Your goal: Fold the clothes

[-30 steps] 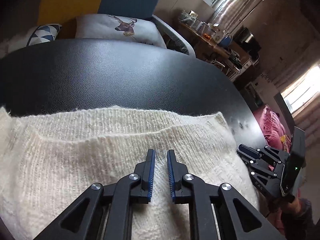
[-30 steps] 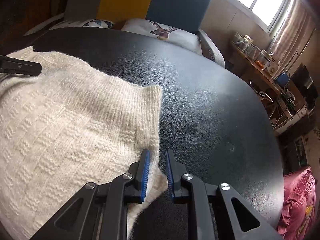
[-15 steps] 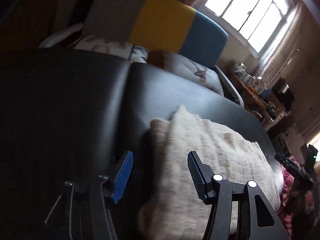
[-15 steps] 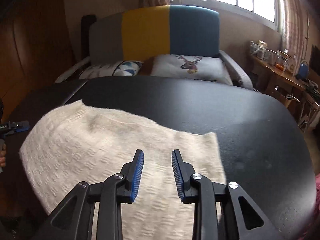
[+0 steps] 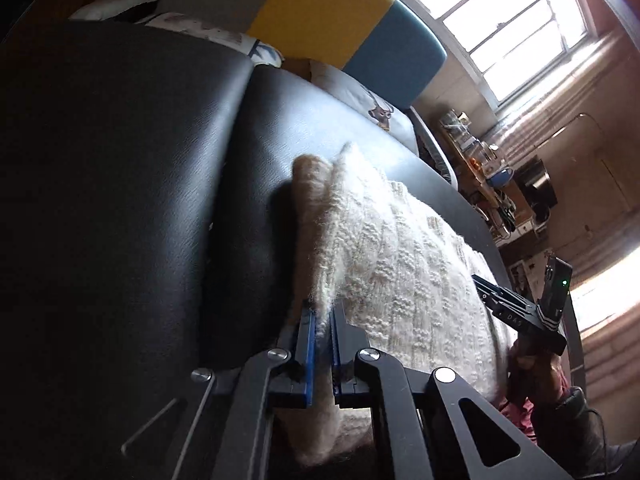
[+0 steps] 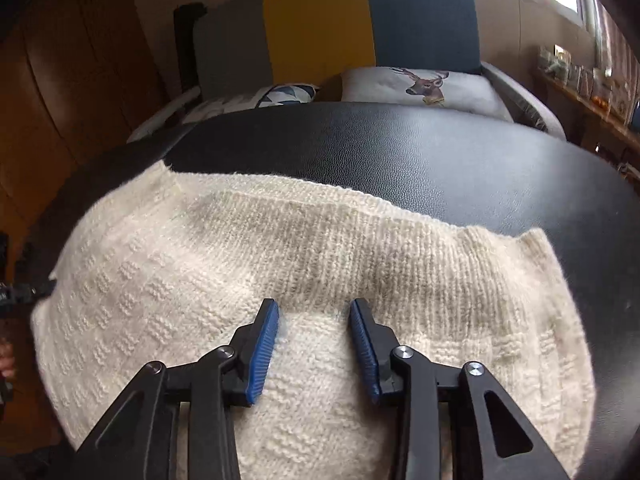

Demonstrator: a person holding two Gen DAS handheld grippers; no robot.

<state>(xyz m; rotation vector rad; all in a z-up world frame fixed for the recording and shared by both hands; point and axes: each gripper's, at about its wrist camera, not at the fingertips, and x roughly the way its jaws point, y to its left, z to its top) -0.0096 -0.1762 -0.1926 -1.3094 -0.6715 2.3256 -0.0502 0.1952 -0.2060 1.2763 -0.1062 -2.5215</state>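
- My left gripper (image 5: 323, 322) pinched the left edge of the cream knit sweater (image 5: 396, 264), a thin fold of wool pressed between the blue pads (image 5: 309, 344).
- My right gripper (image 6: 314, 322) hovered over the sweater's middle with its fingers spread wide; wool showed between them, but I could not tell whether the pads touched it.
- The sweater lay flat on the black leather table (image 6: 420, 148), folded into a wide band, its ribbed far edge running side to side in the right wrist view.
- From the left wrist view, the right gripper (image 5: 516, 312) appeared over the sweater's far end, held in my hand (image 5: 536, 368).
- A seam in the table (image 5: 232, 152) ran just left of the sweater.
- Beyond the table stood a sofa (image 6: 372, 20) with grey, yellow and teal back panels.
- On that sofa rested a deer-print cushion (image 6: 424, 84) and, to its left, a triangle-patterned cushion (image 6: 286, 94).
- A window (image 5: 516, 24) glowed to the right of the sofa, with a cluttered shelf (image 5: 476, 160) below it.
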